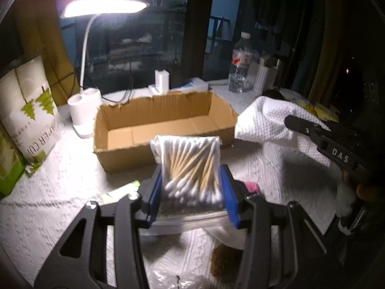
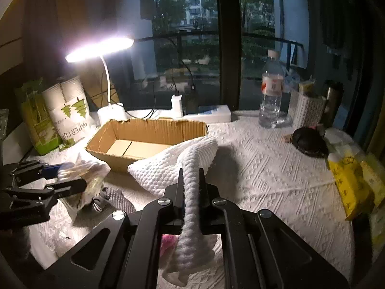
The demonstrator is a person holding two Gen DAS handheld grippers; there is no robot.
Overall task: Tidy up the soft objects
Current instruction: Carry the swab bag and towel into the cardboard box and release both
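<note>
A: The clear plastic bag of wooden-stemmed cotton swabs (image 1: 190, 166) is up off the table, squeezed between the blue pads of the left gripper (image 1: 191, 183). Those jaws are clamped on the bag's two sides, swab tips bunched at the bottom.

B: And it hangs just in front of the open brown cardboard box (image 1: 158, 122), near its front wall. The box sits on the white textured tablecloth (image 1: 60, 192), and its floor looks bare from this angle.

A: Over on the other side, the right gripper (image 2: 191, 171) has its black fingers pinched tight on a white waffle-weave cloth (image 2: 168, 166). The cloth runs through the jaws in a narrow twist and fans out wide beyond them, towards the box's right end.

B: From the left wrist view that cloth hangs right beside the box's right-hand corner.

A: Behind the box a lit white desk lamp (image 2: 101, 48) glares down. To its left stands a white sleeve of paper cups (image 2: 69, 108) printed with green trees.

B: Far right, a clear plastic water bottle (image 2: 270, 94) stands by the window, and a yellow tissue packet (image 2: 349, 183) lies at the table's edge.
</note>
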